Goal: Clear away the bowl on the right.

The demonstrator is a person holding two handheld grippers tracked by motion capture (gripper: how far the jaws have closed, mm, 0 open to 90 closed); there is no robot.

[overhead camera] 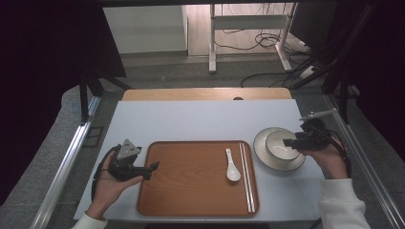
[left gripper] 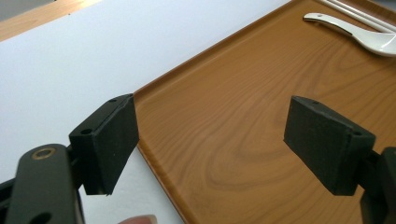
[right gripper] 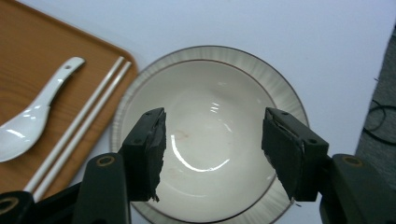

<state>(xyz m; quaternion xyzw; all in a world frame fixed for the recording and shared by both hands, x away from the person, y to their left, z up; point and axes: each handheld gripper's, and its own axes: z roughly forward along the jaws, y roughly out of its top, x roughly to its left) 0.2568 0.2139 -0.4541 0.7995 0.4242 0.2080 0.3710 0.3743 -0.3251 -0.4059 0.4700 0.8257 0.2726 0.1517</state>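
My right gripper (right gripper: 212, 154) hangs over the white bowl (right gripper: 205, 140), fingers (right gripper: 147, 149) spread wide with nothing between them. The high view places that bowl on a plate (overhead camera: 260, 155) near the tabletop's (overhead camera: 191, 119) right edge. My left gripper (left gripper: 210, 144) sits at the wooden tray's (left gripper: 224, 126) left rim, fingers apart and empty. Its own view catches the spoon (left gripper: 355, 32) and chopsticks (left gripper: 355, 11) toward the tray's right side.
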